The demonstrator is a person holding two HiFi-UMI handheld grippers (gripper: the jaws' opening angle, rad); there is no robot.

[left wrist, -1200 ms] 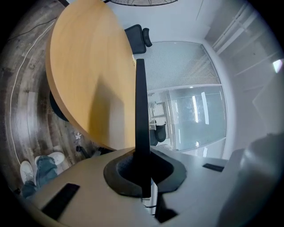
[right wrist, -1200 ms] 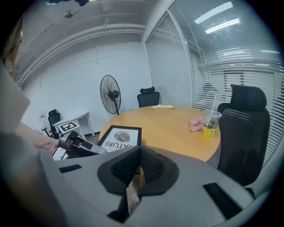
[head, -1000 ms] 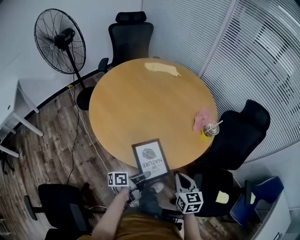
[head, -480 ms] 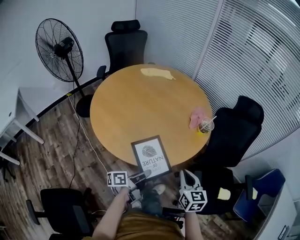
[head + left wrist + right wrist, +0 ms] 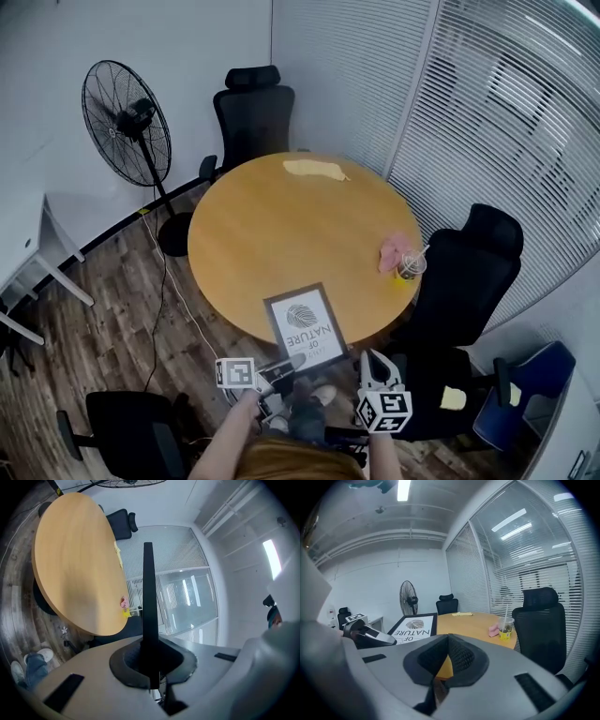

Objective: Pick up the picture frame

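The picture frame (image 5: 305,326), black-edged with a white print, sits at the near edge of the round wooden table (image 5: 272,225) and overhangs it. My left gripper (image 5: 289,361) is shut on the frame's near left corner. In the left gripper view the frame (image 5: 148,606) runs edge-on as a dark bar out of the closed jaws. Whether its far edge touches the table I cannot tell. My right gripper (image 5: 370,356) hangs just right of the frame, shut on nothing, its pads meeting (image 5: 449,656). From there I see the frame (image 5: 414,626) and the left gripper (image 5: 370,637).
A plastic cup with a straw (image 5: 410,266) and a pink cloth (image 5: 391,251) sit at the table's right edge, a yellow cloth (image 5: 315,170) at the far side. Black chairs (image 5: 251,103) (image 5: 469,272) (image 5: 131,431) ring the table. A standing fan (image 5: 127,117) is at the left.
Both grippers have risen, and the frame has come up with the left one. The right gripper stays shut beside it.
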